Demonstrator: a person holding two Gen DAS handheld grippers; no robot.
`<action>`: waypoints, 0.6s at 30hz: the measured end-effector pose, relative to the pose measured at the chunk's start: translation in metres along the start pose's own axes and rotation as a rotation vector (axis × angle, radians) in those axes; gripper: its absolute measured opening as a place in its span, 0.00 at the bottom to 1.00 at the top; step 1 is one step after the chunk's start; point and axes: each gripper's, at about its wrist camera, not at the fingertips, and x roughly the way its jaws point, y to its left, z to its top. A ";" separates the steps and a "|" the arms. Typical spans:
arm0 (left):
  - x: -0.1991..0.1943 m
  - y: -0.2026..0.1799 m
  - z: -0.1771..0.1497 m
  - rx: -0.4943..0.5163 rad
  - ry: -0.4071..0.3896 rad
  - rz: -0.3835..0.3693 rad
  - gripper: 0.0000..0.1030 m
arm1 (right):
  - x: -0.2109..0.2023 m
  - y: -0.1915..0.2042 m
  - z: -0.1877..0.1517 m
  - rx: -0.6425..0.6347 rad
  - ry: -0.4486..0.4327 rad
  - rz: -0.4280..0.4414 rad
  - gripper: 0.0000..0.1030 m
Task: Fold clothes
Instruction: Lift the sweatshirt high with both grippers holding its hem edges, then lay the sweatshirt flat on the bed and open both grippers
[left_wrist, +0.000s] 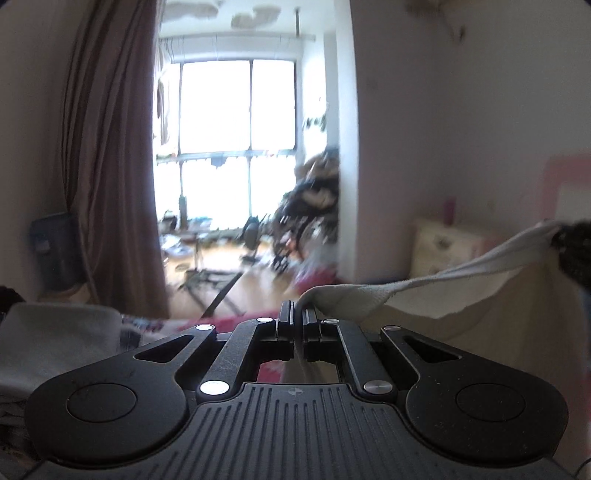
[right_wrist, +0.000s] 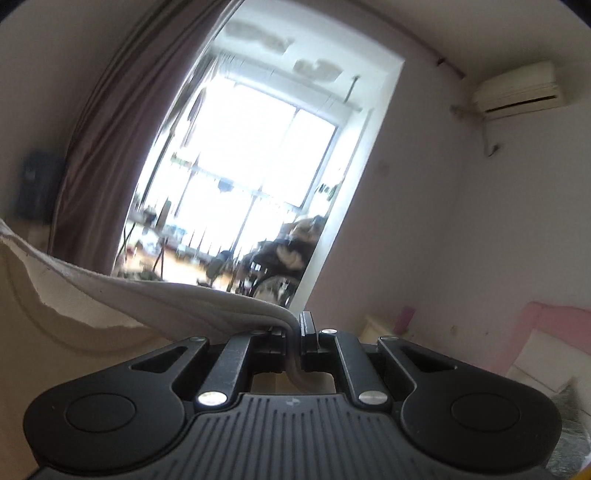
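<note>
Both tongs pinch cream garment (left_wrist: 461, 273), edge stretched taut.

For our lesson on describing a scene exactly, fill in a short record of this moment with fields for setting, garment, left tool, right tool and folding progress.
setting: a bedroom with a bright window, a brown curtain and a wall air conditioner
garment: cream cloth, stretched in the air between both tools
left tool: left tool shut on one edge of the cloth
right tool: right tool shut on another edge of it
folding progress: cloth held up, no fold visible yet
</note>
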 end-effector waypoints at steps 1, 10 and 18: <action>0.019 -0.001 -0.004 0.014 0.022 0.015 0.04 | 0.011 0.012 -0.013 -0.013 0.021 0.009 0.07; 0.114 -0.016 -0.064 0.140 0.222 0.101 0.05 | 0.121 0.085 -0.135 0.030 0.335 0.185 0.07; 0.177 -0.014 -0.109 0.129 0.498 0.059 0.09 | 0.212 0.084 -0.150 0.069 0.657 0.362 0.16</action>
